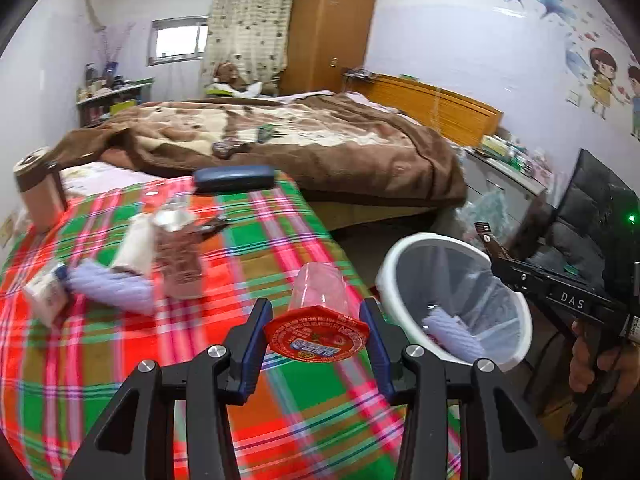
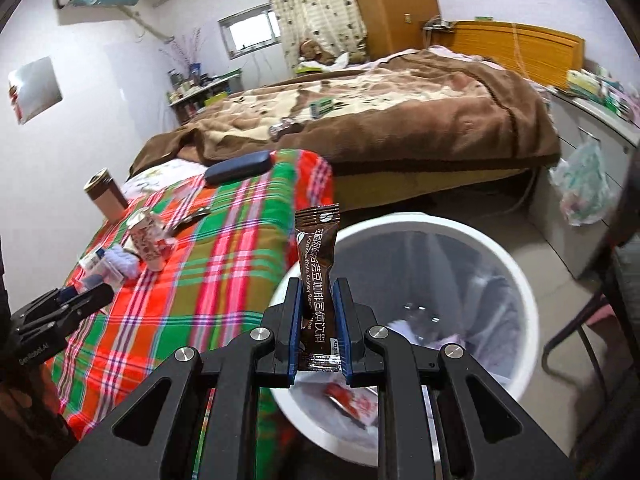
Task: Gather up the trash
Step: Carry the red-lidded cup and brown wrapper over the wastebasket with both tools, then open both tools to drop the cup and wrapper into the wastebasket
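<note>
My left gripper (image 1: 318,322) is shut on a clear plastic cup with a red foil lid (image 1: 316,330), held over the edge of the plaid-covered table (image 1: 280,420). To its right stands a white trash bin (image 1: 400,254) with a clear liner. My right gripper (image 2: 318,316) is shut on an upright brown coffee sachet (image 2: 318,248), just over the near rim of the bin (image 2: 400,222). A lavender wad (image 1: 452,334) and a red wrapper (image 2: 352,400) lie inside. In the left wrist view the right gripper (image 1: 494,246) shows at the bin's far side, held by a hand (image 1: 592,364).
On the table lie a lavender wad (image 1: 108,284), a white carton (image 1: 44,296), a paper roll (image 1: 136,248), a brown-labelled bottle (image 1: 178,260), a thermos cup (image 1: 38,196) and a dark blue case (image 1: 234,178). A bed with a brown blanket (image 1: 300,136) stands behind. A chair (image 2: 600,320) is right of the bin.
</note>
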A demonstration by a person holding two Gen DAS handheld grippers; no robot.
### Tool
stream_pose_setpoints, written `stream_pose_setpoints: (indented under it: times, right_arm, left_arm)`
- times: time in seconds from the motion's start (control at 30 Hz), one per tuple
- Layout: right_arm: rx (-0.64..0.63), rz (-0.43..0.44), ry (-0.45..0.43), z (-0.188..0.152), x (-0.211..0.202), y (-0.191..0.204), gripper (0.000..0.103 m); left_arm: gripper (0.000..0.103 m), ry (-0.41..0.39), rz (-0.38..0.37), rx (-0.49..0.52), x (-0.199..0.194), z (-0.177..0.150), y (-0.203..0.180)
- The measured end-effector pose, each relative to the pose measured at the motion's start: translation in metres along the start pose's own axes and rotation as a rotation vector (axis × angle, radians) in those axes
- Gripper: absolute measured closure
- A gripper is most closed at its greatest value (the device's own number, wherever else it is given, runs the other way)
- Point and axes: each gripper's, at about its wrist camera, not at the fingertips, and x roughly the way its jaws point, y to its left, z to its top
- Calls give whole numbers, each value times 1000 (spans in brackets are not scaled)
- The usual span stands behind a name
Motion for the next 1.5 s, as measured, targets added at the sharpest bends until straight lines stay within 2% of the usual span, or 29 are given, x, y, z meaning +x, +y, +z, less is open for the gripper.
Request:
stream_pose_setpoints:
  times: [0.3, 0.47, 0.67, 1.0, 1.1, 1.17, 1.2, 1.5]
  right_arm:
    - [29, -124, 20, -9, -5, -35, 87]
    - [46, -156, 61, -15, 2, -52, 87]
    - [60, -162, 99, -23, 6, -65, 87]
    - [56, -196, 122, -26, 10, -74, 86]
    - [51, -212, 112, -27, 9, -72, 78]
    - [60, -205, 108, -26, 8, -72, 55]
    - [65, -201, 106, -26, 7, -72, 50]
    - [62, -199, 82, -24, 1, -64, 49]
  left_arm:
    - [57, 61, -121, 33, 43, 14, -54]
    - [57, 83, -147, 63, 59, 15, -77]
    - [57, 113, -154, 91, 81, 15, -99]
    - [57, 146, -147, 113, 99, 11, -108]
    - [53, 142, -136, 120, 97, 10, -109]
    - [52, 138, -138, 116, 95, 11, -107]
    - [52, 135, -139, 113, 94, 12, -106]
    - [49, 99, -124, 93, 75, 15, -94]
